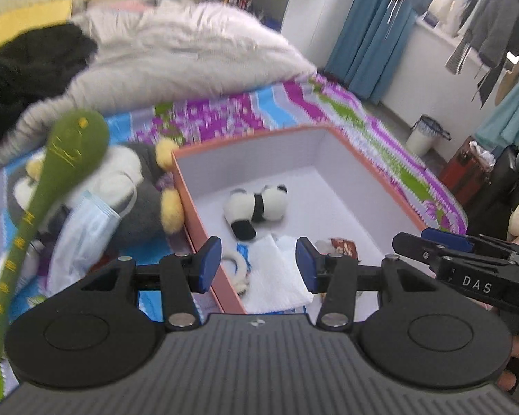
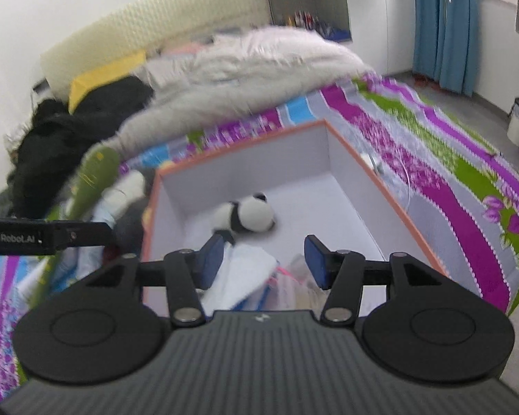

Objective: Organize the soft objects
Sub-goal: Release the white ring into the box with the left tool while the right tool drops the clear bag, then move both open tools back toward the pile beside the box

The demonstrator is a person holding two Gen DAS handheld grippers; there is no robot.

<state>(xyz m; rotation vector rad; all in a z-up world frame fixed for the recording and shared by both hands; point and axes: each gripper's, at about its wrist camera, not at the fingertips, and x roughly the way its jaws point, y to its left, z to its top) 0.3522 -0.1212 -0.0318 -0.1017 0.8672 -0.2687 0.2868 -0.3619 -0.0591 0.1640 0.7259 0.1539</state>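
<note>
An orange box (image 1: 380, 176) with a white inside sits on the bed; it also shows in the right wrist view (image 2: 391, 190). Inside lie a small panda plush (image 1: 256, 207) (image 2: 249, 216), a white tissue (image 1: 276, 276) and some wrappers. My left gripper (image 1: 258, 264) is open and empty above the box's near left corner. My right gripper (image 2: 263, 259) is open and empty over the box's near end. Left of the box lie a grey penguin plush (image 1: 138, 190), a green soft stick (image 1: 45, 186) (image 2: 93, 176) and a blue face mask (image 1: 83, 231).
A colourful striped sheet (image 2: 449, 180) covers the bed. A white fluffy blanket (image 1: 176, 55), black clothes (image 1: 31, 65) and a yellow pillow (image 2: 103, 76) lie at the bed's far end. A bin (image 1: 422, 135), blue curtains (image 1: 373, 34) and hanging clothes stand to the right.
</note>
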